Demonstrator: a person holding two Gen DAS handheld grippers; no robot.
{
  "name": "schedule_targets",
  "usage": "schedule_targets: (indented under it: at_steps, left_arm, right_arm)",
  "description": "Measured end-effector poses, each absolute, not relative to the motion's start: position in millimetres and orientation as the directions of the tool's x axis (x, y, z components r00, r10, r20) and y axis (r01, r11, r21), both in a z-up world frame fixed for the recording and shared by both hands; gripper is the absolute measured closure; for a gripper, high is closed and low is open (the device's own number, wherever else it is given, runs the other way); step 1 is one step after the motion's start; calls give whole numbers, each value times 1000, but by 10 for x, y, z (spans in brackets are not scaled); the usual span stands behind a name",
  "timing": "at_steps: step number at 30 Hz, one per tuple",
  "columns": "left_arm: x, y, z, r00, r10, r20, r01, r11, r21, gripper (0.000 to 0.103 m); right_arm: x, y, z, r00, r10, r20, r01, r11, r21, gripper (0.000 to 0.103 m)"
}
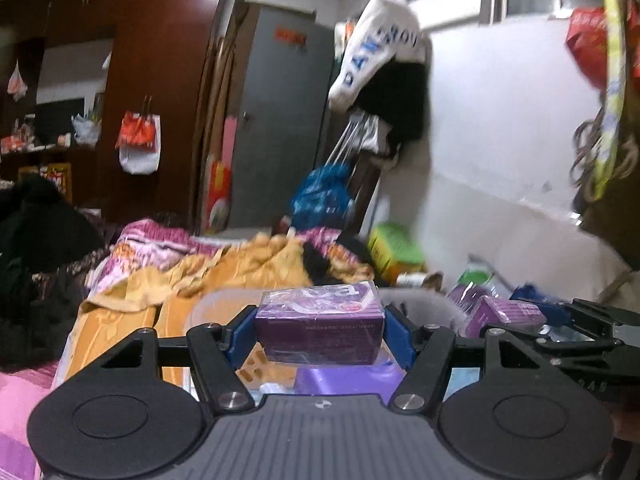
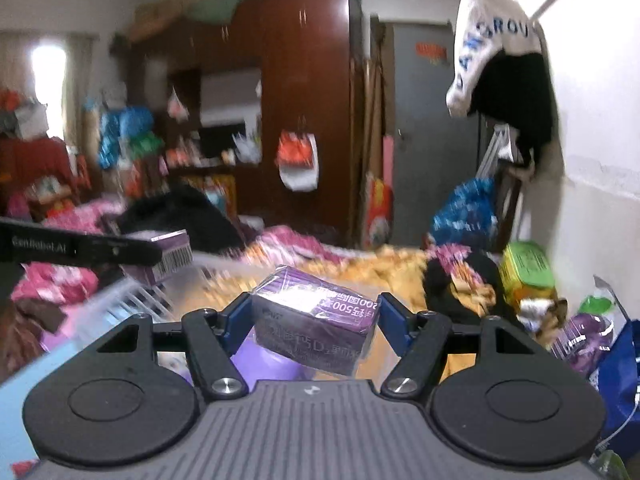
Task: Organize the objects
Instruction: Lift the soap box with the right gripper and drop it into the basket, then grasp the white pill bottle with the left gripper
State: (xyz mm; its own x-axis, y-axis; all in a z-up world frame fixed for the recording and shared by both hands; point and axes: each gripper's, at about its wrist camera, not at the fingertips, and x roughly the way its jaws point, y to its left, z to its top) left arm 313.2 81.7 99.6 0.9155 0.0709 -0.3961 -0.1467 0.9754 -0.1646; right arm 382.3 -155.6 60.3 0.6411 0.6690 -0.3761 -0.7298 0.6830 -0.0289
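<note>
My left gripper (image 1: pixel 320 320) is shut on a purple shrink-wrapped box (image 1: pixel 318 326), held level between the blue pads above a purple object (image 1: pixel 348 378). In the right wrist view my right gripper (image 2: pixel 315 312) is shut on a second purple box (image 2: pixel 316 322), which sits tilted in the jaws. Each gripper shows in the other's view: the right gripper (image 1: pixel 534 312) at the right edge with its box (image 1: pixel 500 312), and the left gripper (image 2: pixel 158 254) at the left with its box (image 2: pixel 166 258). A translucent basket (image 2: pixel 132 300) lies below, blurred.
A bed with yellow (image 1: pixel 224 272) and pink blankets (image 2: pixel 288 240) spreads ahead. A green box (image 2: pixel 526 272), a blue bag (image 2: pixel 464 212) and more purple packets (image 2: pixel 580 340) lie by the white wall on the right. Behind stand a brown wardrobe (image 2: pixel 304 80) and a grey door (image 1: pixel 280 120).
</note>
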Motion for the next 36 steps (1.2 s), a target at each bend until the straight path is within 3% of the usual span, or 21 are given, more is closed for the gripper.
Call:
schedule_targets:
  at_steps: [8,10,11,17,22,25,28,36]
  left_arm:
    - [3251,890,793,896,77,-437,-159,975,-155,32]
    - [3233,884,803,898,73,-434,-153,976,-152,21]
    - [3207,863,798,900,70,-430,-150,977,-154,15]
    - [2945,781,834,919,69,-388,-133,981,-142,15]
    - [2443,647,685,945,22,-328,-61,992,-110,13]
    - [2189,532,493,938,43,-344,-62,997,-44,10]
    - [2078,431,315,906,70,-418,-71,997,14,10]
    - [2108,206,117,880,-16,-474,37,999,34,10]
  right_arm:
    - [3801,-1618,559,651,641,-407,-709,705,-23,30]
    - [3766,-1680,604,663,642,-386,-696,718,0,0]
    - [3765,-1711,631,672,642,-368,-692,722,-4,0]
    - [3663,-1902,676,634,671,-384,-714,699,45,0]
    - [3347,-2402,395,587,757,-287,-760,638,127,0]
    - [3244,-2530,99,576,748,-329,-753,642,143,0]
    - [3211,-2591,-158,581,718,-383,-730,668,145,0]
    - [3283,-2621,-406,587,681,-438,-684,706,181,0]
